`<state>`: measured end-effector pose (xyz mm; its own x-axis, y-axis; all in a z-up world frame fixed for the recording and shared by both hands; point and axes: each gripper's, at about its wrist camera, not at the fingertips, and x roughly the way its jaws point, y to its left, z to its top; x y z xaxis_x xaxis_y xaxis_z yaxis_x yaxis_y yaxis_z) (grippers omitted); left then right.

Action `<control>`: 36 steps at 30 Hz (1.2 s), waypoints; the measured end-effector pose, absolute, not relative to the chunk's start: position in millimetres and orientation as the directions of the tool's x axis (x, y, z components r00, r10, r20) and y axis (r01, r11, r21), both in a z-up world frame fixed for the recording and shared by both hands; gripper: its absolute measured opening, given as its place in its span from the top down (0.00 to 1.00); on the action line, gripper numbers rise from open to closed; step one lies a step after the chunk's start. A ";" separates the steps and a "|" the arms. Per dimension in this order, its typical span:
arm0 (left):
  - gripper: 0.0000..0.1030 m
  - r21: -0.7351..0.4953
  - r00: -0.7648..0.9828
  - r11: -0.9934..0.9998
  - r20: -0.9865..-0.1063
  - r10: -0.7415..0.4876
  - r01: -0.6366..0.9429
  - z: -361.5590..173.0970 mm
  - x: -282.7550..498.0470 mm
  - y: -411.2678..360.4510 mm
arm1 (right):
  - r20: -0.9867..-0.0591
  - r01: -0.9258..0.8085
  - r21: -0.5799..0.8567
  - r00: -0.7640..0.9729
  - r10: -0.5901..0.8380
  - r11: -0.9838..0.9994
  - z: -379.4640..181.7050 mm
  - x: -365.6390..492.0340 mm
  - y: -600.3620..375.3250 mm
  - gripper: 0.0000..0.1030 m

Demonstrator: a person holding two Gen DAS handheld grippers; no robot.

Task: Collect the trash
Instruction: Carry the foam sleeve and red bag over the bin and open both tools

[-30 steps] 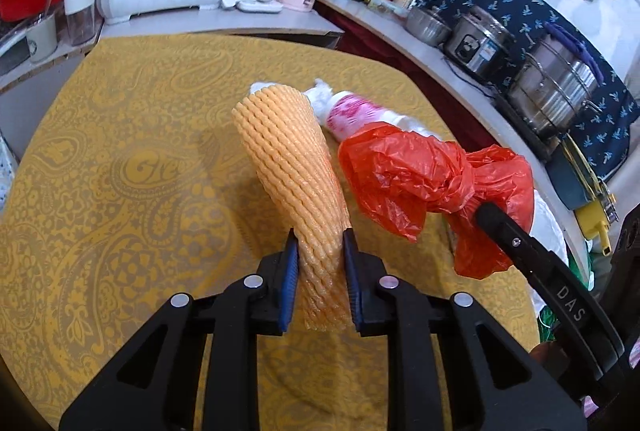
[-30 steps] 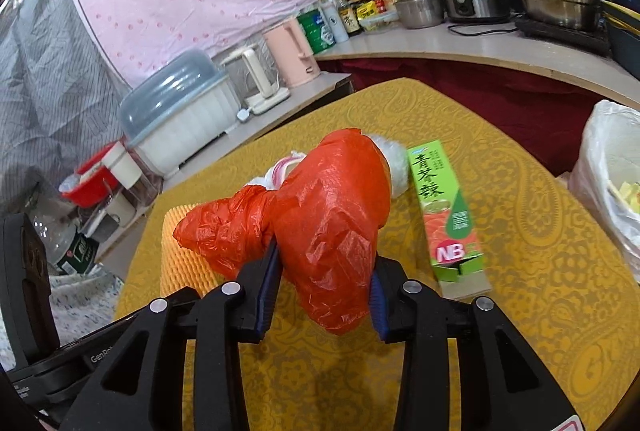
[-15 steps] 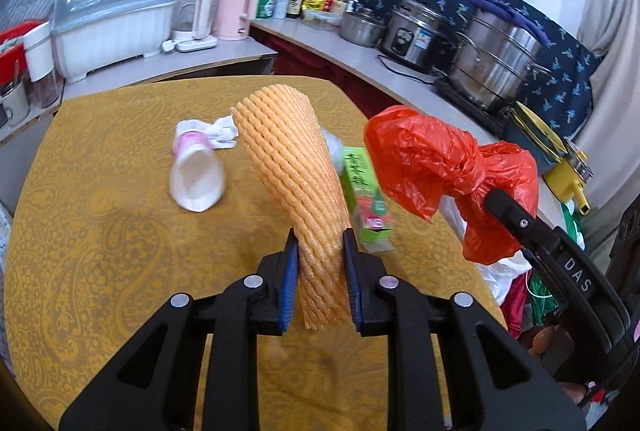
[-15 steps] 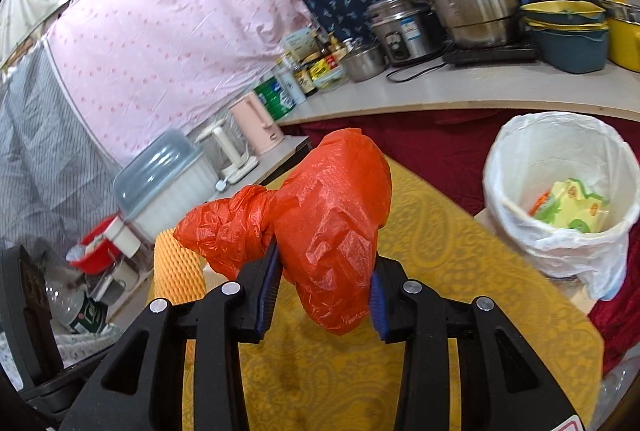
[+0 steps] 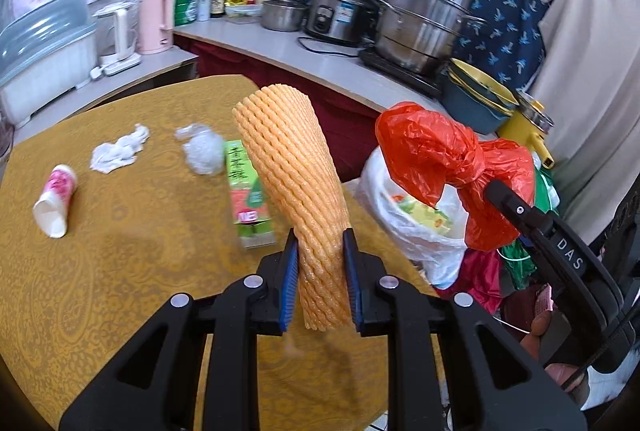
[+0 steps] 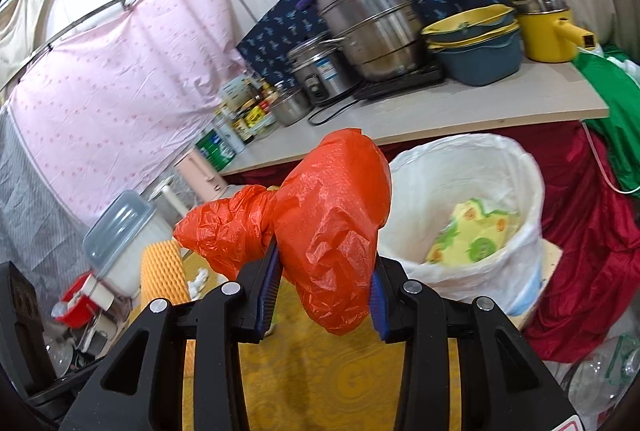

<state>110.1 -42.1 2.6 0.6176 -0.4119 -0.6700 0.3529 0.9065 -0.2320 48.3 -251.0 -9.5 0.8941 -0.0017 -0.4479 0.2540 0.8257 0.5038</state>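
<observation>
The left gripper (image 5: 320, 271) clamps the lower end of an orange foam net (image 5: 294, 167), which stands up tilted above the yellow table (image 5: 100, 271); the right gripper (image 6: 322, 285) is closed on a knotted red bag (image 6: 332, 215), held in the air beside the white-lined bin (image 6: 476, 167); the bin stands just past the table edge; on the table lie a cup (image 5: 54, 201) on its side, a tissue (image 5: 118, 151), a clear wrap (image 5: 202, 149) and a green box (image 5: 248, 191).
</observation>
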 end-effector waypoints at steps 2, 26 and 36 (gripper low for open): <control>0.80 -0.229 0.604 0.895 -0.671 -0.430 0.382 8.2 112.3 -58.3 | -0.454 0.291 0.503 0.890 -0.038 0.813 -6.8 43.1 -270.4 0.64; 0.80 -0.170 0.444 0.776 -0.737 -0.509 0.607 -6.7 173.1 -208.5 | -0.532 0.527 0.479 0.810 -0.245 0.702 -16.6 65.7 -378.9 0.64; 0.77 -0.175 0.408 0.767 -0.762 -0.502 0.618 -22.7 193.2 -233.8 | -0.574 0.539 0.473 0.789 -0.221 0.697 -32.0 90.8 -385.6 0.61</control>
